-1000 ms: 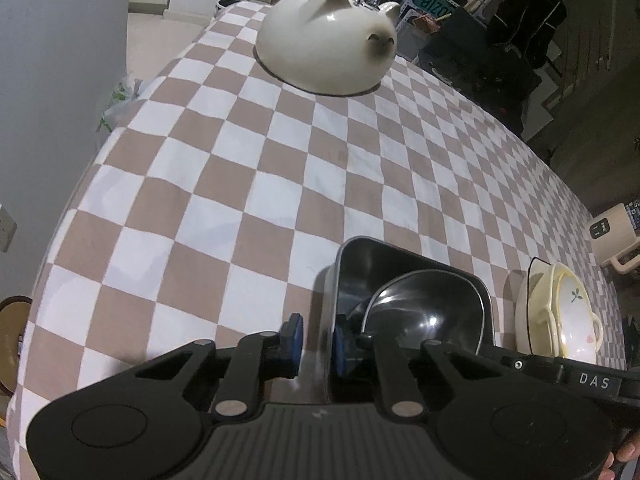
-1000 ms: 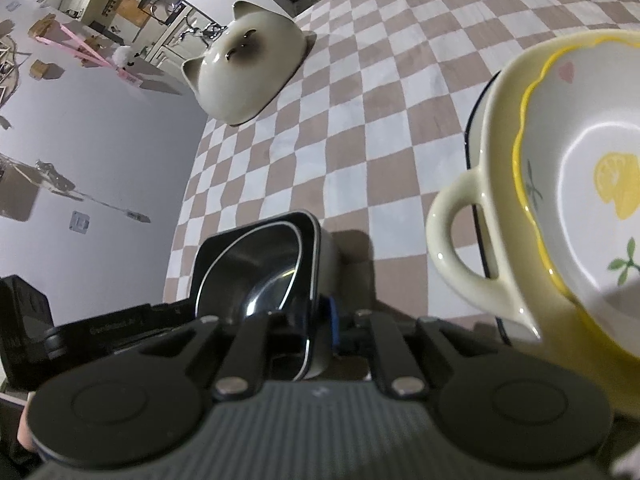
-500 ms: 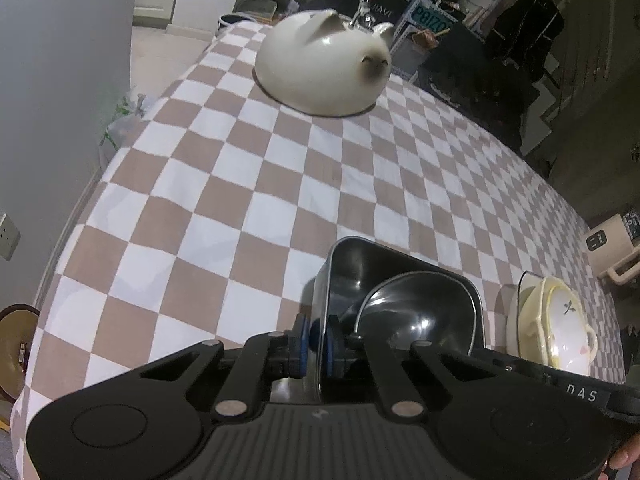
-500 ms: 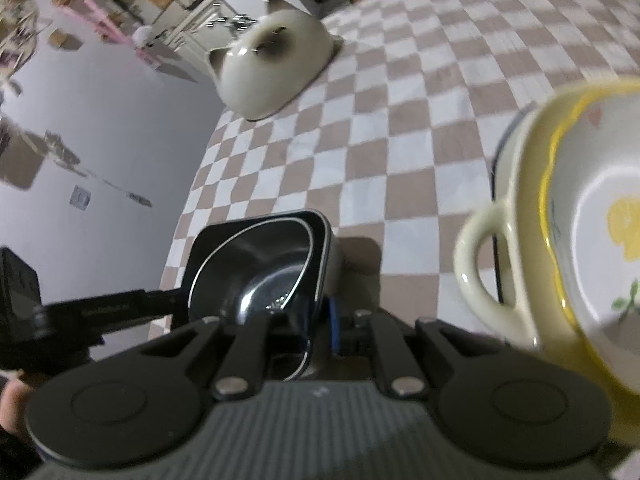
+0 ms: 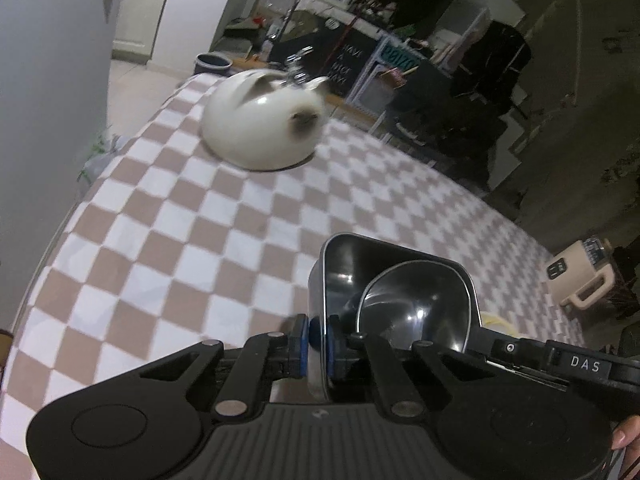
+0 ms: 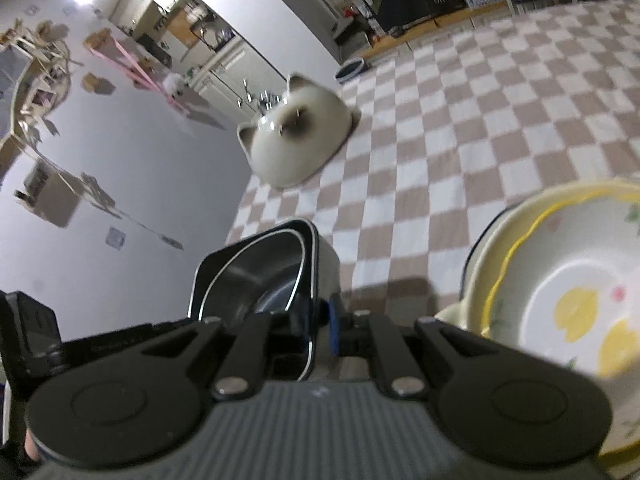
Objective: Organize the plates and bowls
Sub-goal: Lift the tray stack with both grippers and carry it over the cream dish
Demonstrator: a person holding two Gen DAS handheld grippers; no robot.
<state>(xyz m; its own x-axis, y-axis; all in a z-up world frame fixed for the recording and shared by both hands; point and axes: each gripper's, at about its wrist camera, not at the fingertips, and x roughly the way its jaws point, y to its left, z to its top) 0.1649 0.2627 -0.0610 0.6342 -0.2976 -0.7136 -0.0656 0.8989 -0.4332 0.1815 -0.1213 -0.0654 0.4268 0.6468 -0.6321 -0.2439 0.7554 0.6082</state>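
Note:
A black square metal dish (image 5: 348,264) with a steel bowl (image 5: 416,312) nested inside hangs above the checked tablecloth. My left gripper (image 5: 316,346) is shut on the dish's left wall. On the opposite wall of the same black dish (image 6: 324,256) my right gripper (image 6: 320,328) is shut. A cream bowl with a handle holds a lemon-patterned bowl (image 6: 576,304) at the right, on the table. A white cat-shaped bowl (image 5: 262,130), upside down, lies at the far end of the table, also seen as the cat bowl (image 6: 298,140) in the right wrist view.
The checked tablecloth (image 5: 168,216) covers the whole table, with its left edge near a grey wall. A beige case with a handle (image 5: 580,276) stands off the table's right side. Dark furniture and shelves fill the room behind.
Both grippers have risen with the black dish, lifting it off the cloth. The left jaws closed on the dish wall since the oldest frame. The cat bowl and stacked yellow bowls stayed put.

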